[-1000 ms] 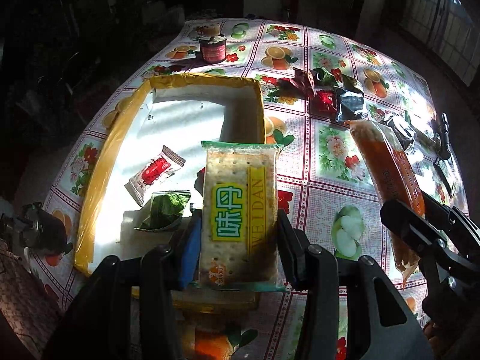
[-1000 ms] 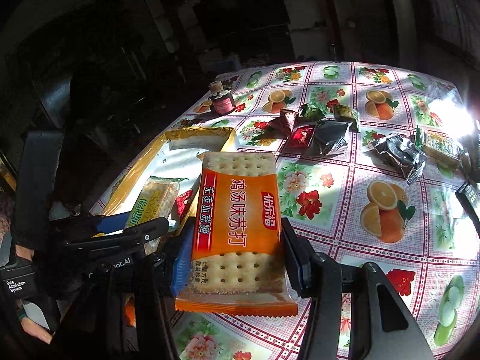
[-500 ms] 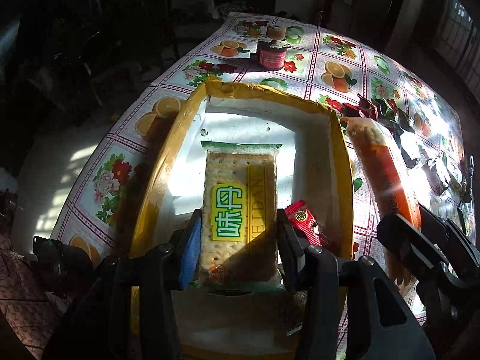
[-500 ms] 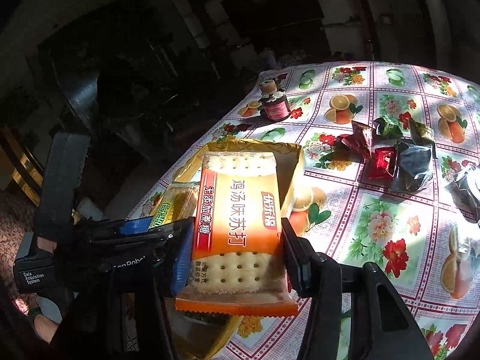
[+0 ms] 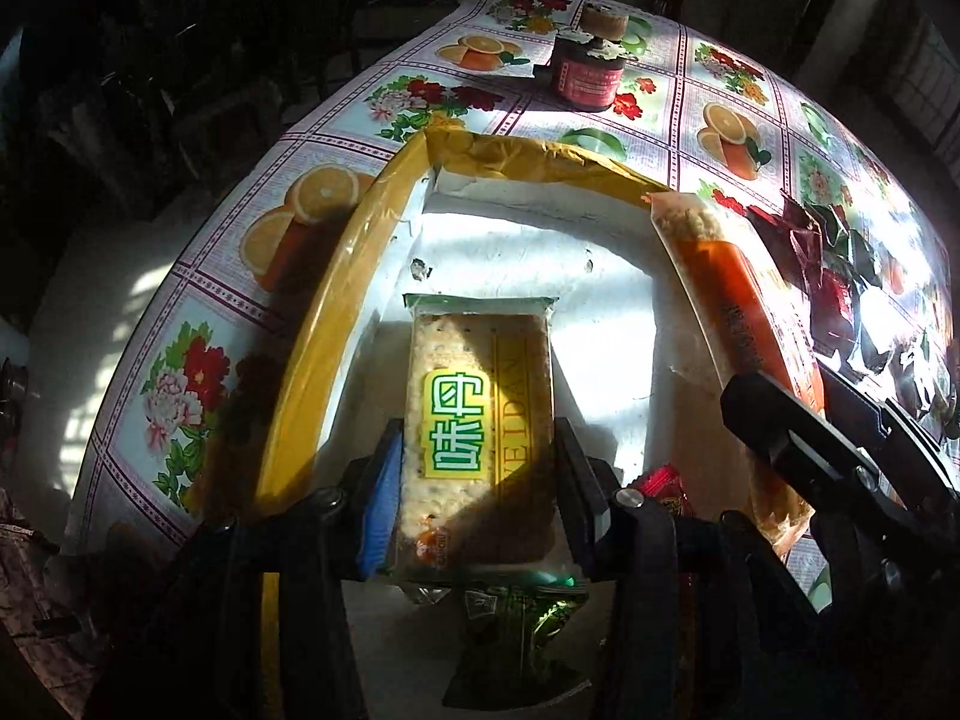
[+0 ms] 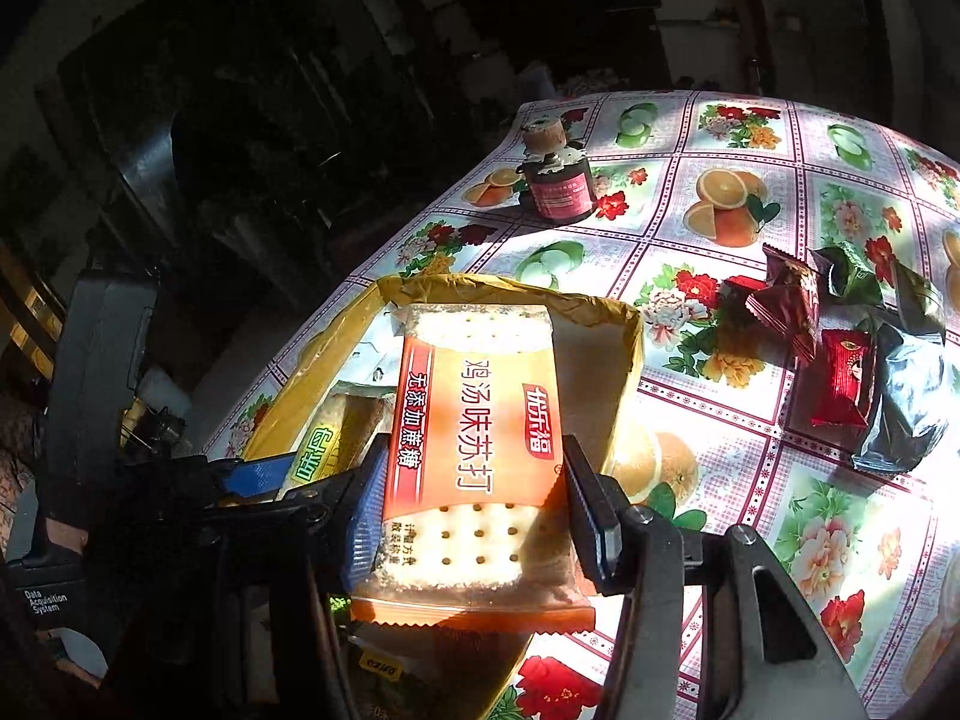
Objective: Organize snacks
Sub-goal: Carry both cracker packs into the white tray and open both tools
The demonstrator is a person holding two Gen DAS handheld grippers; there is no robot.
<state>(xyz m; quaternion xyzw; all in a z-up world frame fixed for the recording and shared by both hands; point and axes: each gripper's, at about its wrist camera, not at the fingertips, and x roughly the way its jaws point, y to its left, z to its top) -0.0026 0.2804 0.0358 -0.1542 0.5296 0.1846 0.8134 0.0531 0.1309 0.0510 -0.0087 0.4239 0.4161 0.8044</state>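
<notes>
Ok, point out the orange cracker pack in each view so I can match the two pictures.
Left wrist view: orange cracker pack at right, seen edge-on above the yellow box's right wall, held in the right gripper.
Right wrist view: the pack at centre, face-on between the jaws, over the box.
Shared landmark: red-labelled jar on the tablecloth beyond the box.

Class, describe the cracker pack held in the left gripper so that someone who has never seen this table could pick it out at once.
Find the yellow-rimmed box on the fruit-and-flower tablecloth. Over its white inside, the left gripper clamps a clear cracker pack between its jaws. Unlike the orange cracker pack in the right gripper, it carries a green label with white characters.
</notes>
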